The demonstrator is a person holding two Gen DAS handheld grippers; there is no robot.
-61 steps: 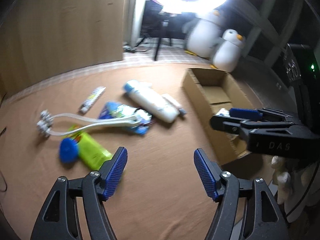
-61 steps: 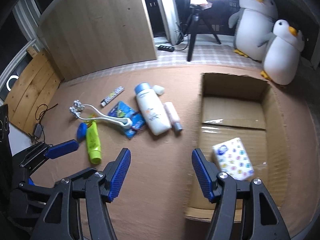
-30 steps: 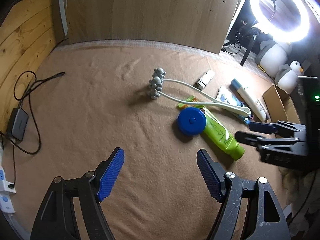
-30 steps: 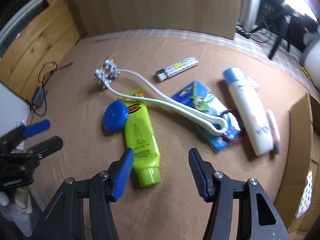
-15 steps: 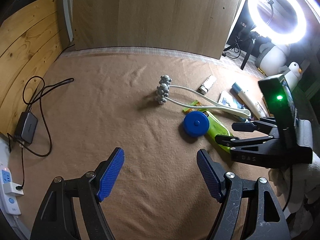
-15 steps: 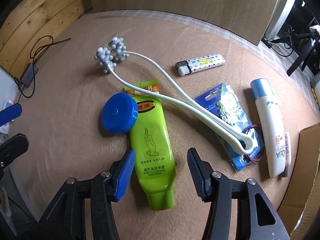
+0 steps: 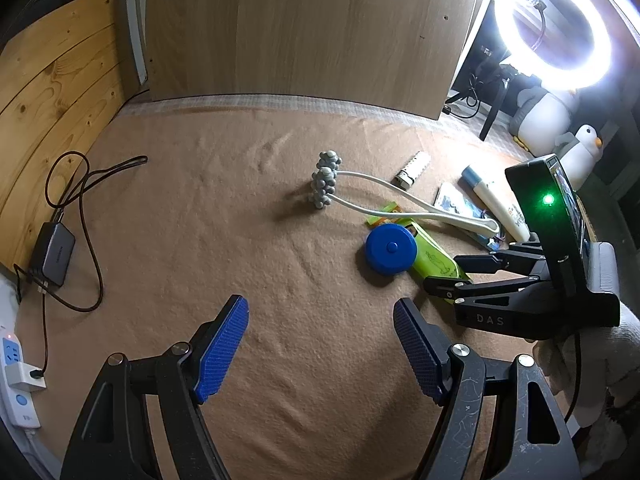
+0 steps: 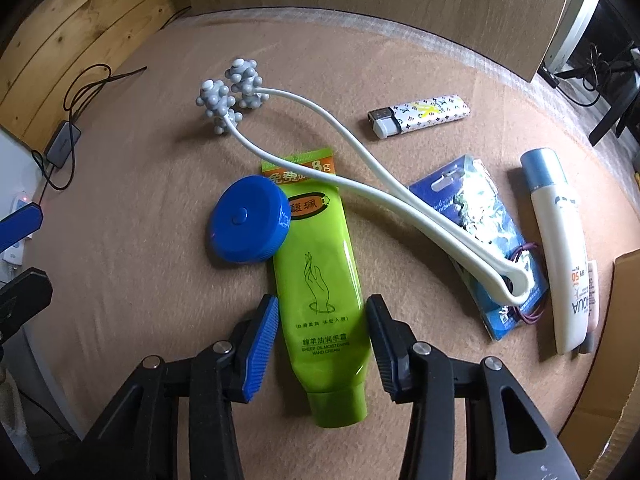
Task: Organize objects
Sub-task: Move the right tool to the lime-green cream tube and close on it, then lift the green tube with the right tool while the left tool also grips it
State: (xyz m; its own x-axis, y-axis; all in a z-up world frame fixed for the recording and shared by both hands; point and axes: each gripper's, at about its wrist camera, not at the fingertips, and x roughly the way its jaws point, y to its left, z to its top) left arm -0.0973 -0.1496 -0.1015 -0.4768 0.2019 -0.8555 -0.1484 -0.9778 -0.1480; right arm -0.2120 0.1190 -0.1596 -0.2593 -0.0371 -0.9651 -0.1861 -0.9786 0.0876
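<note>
A green hand-cream tube (image 8: 318, 284) lies on the brown cloth, cap toward me. My right gripper (image 8: 320, 350) is open, its blue pads on either side of the tube's lower half, close but apart from it. It also shows in the left wrist view (image 7: 452, 270), over the tube (image 7: 434, 258). A round blue tape measure (image 8: 248, 224) touches the tube's left side. A white forked massager (image 8: 360, 184) lies across the tube's top. My left gripper (image 7: 320, 350) is open and empty above bare cloth, left of the objects.
A lighter (image 8: 420, 116), a blue blister pack (image 8: 480, 236), a white sunscreen bottle (image 8: 560, 248) and a cardboard box edge (image 8: 624, 320) lie to the right. A charger and cables (image 7: 56, 252) sit at the left edge. A wooden panel (image 7: 300, 28) stands behind.
My right gripper has moved down and forward over the green tube, so its pads now flank it and stand closer together. My left gripper has barely moved.
</note>
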